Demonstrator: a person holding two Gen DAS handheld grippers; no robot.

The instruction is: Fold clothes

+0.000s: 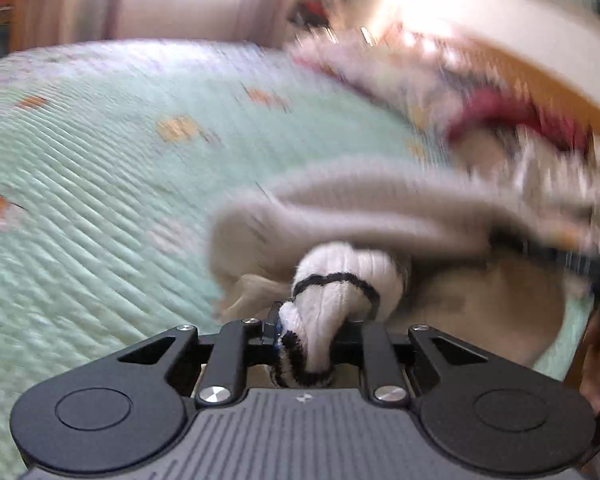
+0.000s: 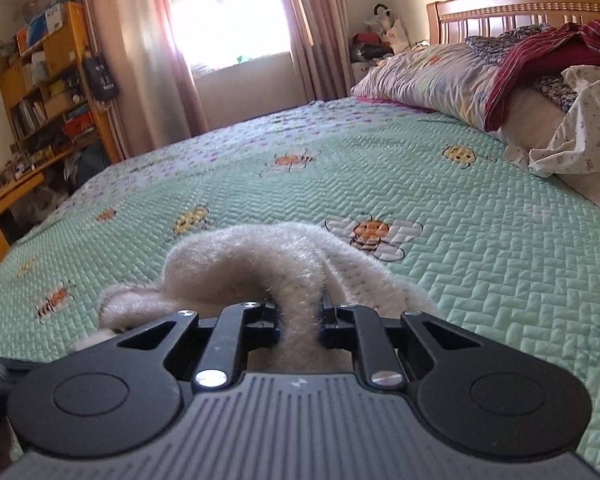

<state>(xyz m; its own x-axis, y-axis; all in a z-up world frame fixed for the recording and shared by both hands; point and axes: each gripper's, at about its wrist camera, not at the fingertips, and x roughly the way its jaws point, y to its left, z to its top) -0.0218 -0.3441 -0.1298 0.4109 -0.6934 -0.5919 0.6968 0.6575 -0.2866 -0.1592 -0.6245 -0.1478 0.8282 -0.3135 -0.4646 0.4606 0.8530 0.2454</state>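
Black fingers of the left gripper sit nearly together, clamped on a white knitted cuff ringed with thin black stripes. That cuff belongs to a fluffy beige sweater, which trails away from the fingers across the bed toward its right edge; the left wrist view is smeared with blur, so finer detail there cannot be made out.

Fingers of the right gripper are likewise drawn close, pinching a thick fold of the same fuzzy beige fabric, which humps up just ahead of them and rests on the near part of the bed.

Under the garment lies a mint-green quilted bedspread stitched with cartoon bees and a ladybird. Toward the head of the bed, a patterned pillow lies against the wooden headboard, with a heap of other clothes beside it at the right edge: dark red, grey knit and white printed pieces.

Beyond the far edge stand pink curtains around a bright window, and a wooden bookshelf packed with boxes and books. No writing is legible.
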